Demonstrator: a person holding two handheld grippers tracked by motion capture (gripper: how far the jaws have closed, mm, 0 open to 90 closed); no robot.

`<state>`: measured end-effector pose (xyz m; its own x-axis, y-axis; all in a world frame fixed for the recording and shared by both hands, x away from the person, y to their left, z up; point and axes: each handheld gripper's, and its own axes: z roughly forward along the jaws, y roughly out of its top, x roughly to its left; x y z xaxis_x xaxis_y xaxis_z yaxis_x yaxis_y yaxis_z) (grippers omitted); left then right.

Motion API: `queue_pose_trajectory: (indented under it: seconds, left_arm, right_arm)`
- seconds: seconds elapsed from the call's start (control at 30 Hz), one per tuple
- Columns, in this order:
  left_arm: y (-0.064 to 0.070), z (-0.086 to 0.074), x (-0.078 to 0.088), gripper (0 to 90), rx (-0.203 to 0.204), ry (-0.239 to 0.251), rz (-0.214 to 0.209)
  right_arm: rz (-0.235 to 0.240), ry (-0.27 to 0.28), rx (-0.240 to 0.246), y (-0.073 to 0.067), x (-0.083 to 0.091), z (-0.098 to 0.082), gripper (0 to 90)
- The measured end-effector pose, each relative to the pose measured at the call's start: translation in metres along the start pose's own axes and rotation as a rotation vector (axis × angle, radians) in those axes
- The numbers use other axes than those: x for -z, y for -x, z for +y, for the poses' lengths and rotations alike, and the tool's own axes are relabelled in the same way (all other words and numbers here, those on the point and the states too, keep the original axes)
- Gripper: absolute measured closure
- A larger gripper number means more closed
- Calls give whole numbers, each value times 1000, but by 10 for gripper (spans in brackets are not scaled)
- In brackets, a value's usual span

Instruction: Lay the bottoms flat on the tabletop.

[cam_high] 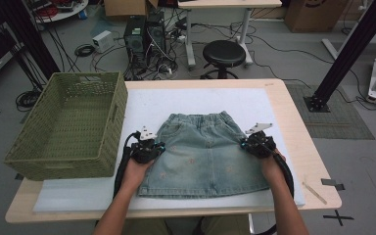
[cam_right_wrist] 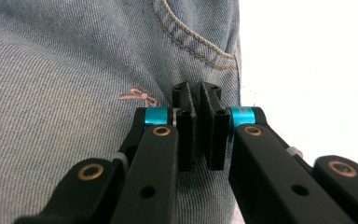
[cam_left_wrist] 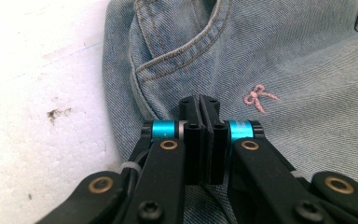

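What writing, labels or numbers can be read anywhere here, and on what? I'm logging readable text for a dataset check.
No text can be read.
Denim skirt: pink embroidered bows, no letters.
Green basket: no label.
Cardboard box on the floor behind: a dark mark, too small and blurred to read.
Computer towers: no legible marking.

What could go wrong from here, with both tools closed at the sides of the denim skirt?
1. The left tool and right tool each seem to pinch only a small fold near the skirt's side seams; the denim may slip out on lifting.
2. They may have caught only the top layer, so the skirt could open up and sag.
3. The basket stands close on the left; a swinging hem might snag on its rim.
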<state>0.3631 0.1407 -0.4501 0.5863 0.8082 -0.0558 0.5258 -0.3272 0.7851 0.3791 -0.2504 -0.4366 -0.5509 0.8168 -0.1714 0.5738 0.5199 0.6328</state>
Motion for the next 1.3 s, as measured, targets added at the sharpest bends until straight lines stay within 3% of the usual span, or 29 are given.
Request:
queue_pose_trajectory:
  seconds: [0.1, 0.13, 0.2, 0.23, 0.33, 0.4, 0.5, 0.63, 0.7, 0.8, 0.93, 1.1, 1.13, 1.2, 1.3]
  left_arm:
    - [-1, 0, 1, 883, 9, 2, 0]
    - [-1, 0, 1, 883, 12, 2, 4]
    - [-2, 0, 3, 881, 13, 11, -6]
    - [-3, -1, 4, 876, 25, 30, -14]
    - [-6, -1, 10, 780, 42, 81, -38]
    - [-7, 0, 13, 708, 45, 116, -52]
    - [-10, 1, 18, 577, 65, 180, -97]
    - [-11, 6, 24, 439, 71, 236, -130]
    - [-12, 9, 27, 422, 67, 247, -132]
    - [-13, 10, 29, 422, 80, 263, -131]
    - [-13, 10, 27, 422, 81, 256, -134]
    - [-14, 20, 23, 405, 85, 256, -142]
    - [-14, 22, 22, 397, 82, 260, -142]
    - [-16, 27, 19, 377, 83, 263, -143]
    - [-21, 33, 13, 331, 103, 262, -155]
  right_arm:
    - [2, 19, -18, -1, 0, -3, 834]
    - [18, 23, -37, 0, 1, -3, 790]
    - [69, 61, -89, 5, 5, -4, 616]
    - [89, 97, -119, 7, 10, -4, 603]
    - [106, 198, -126, 7, 24, -2, 576]
    - [125, 221, -127, 1, 27, 4, 534]
    - [172, 222, -97, -16, 24, 16, 490]
    - [269, 196, -51, -51, 14, 32, 490]
    - [309, 179, 9, -70, 10, 37, 597]
    - [328, 144, 85, -93, 3, 40, 726]
    - [329, 60, 140, -107, -9, 37, 798]
    - [357, 68, 143, -105, -8, 31, 803]
    - [365, 70, 142, -105, -7, 31, 768]
    - [383, 105, 141, -101, -2, 31, 676]
    - [387, 208, 104, -85, 14, 32, 622]
